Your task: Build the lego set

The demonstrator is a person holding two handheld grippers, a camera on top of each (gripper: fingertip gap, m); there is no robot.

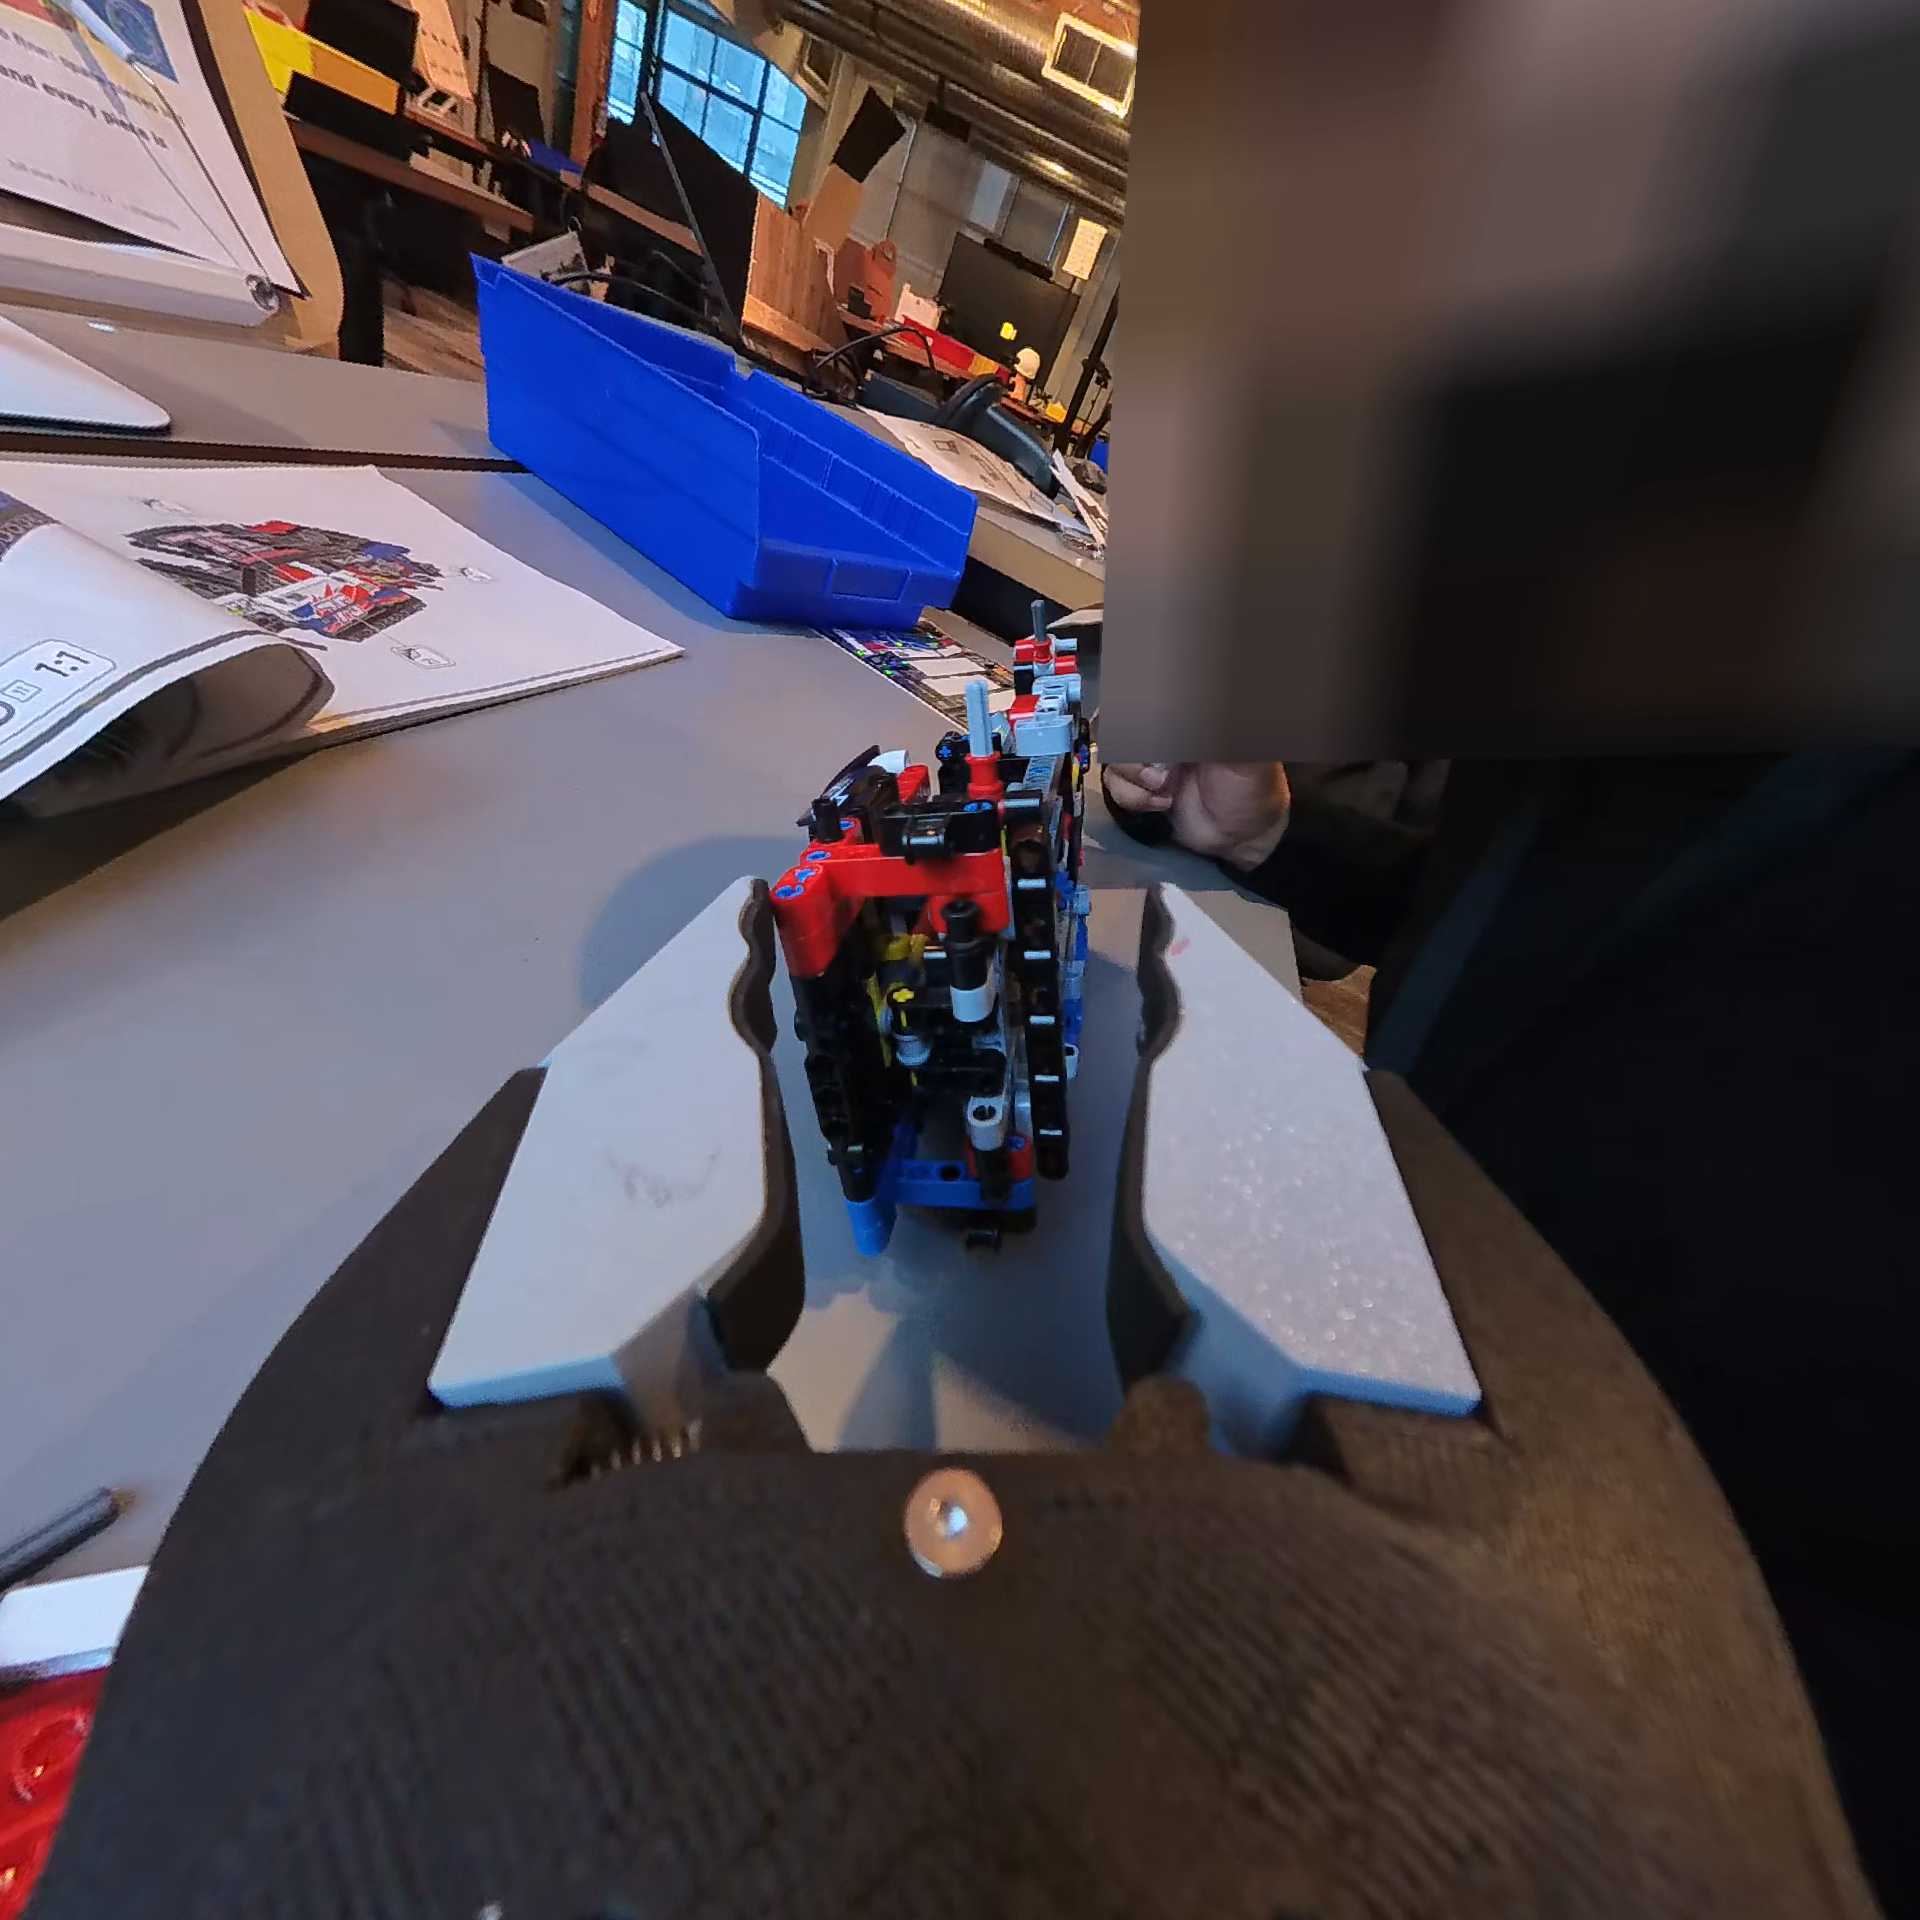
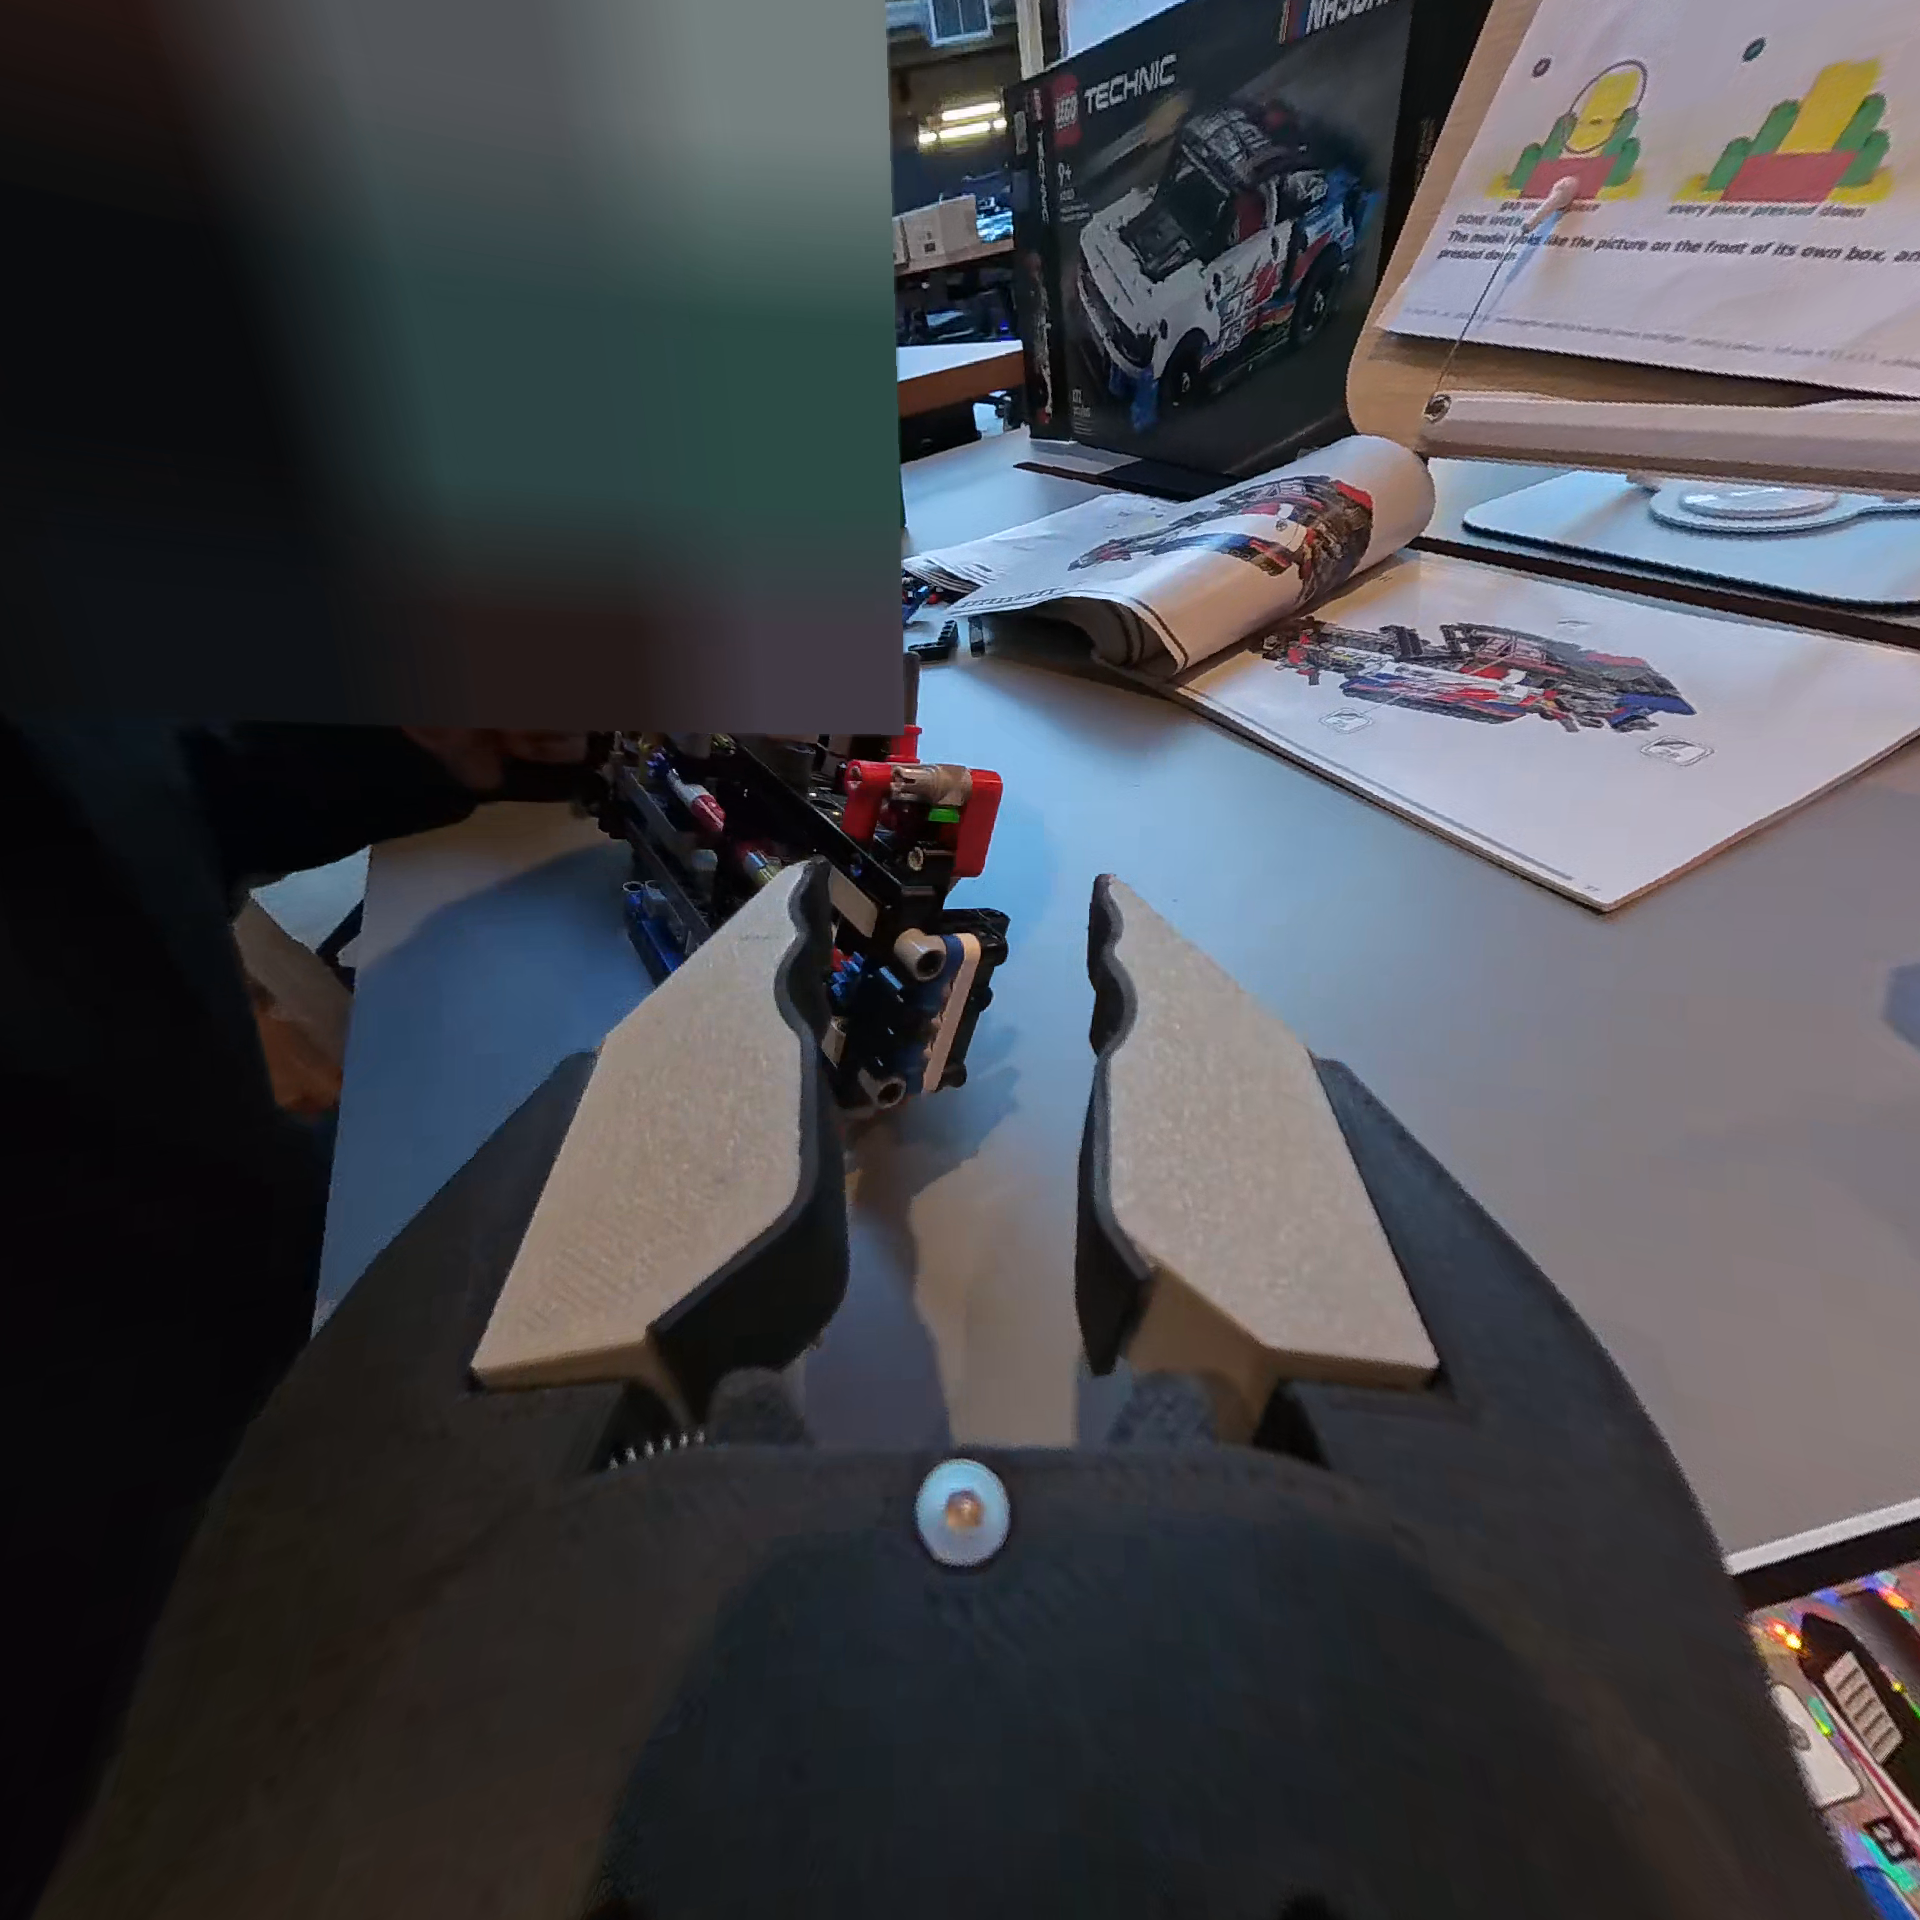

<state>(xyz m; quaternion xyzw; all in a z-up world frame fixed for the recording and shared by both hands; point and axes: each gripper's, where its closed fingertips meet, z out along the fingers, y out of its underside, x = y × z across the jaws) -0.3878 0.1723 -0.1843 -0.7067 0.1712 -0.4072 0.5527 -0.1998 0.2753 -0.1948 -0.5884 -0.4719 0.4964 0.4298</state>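
- I'm working at a grey table in a busy workshop, with benches, monitors and windows blurred in the background.
- The lego model stands on its side or end on the table, a dense block of black, red, blue and yellow beams with grey axles poking out of the top.
- My left gripper is spread wide with the model sitting between its fingers; I see a gap on both sides, so nothing is clamped.
- My right gripper is also spread and holds nothing. The model lies just past its left finger, which covers part of it, so I cannot tell whether they touch.
- A person's hand rests at the far end of the model, near the table edge.
- The instruction booklet lies open beside the work, showing a far fuller car than what I have. The set's box stands behind it, picturing a white bodied race car.
- A blue bin sits further back on the table; I cannot see what is inside.
- My reading of progress: the inner frame and mechanism are assembled, but I see no wheels and no white body panels on it. I judge this as somewhere mid-build, with the shell and running gear left.
- A few loose dark pieces lie by the booklet's edge.
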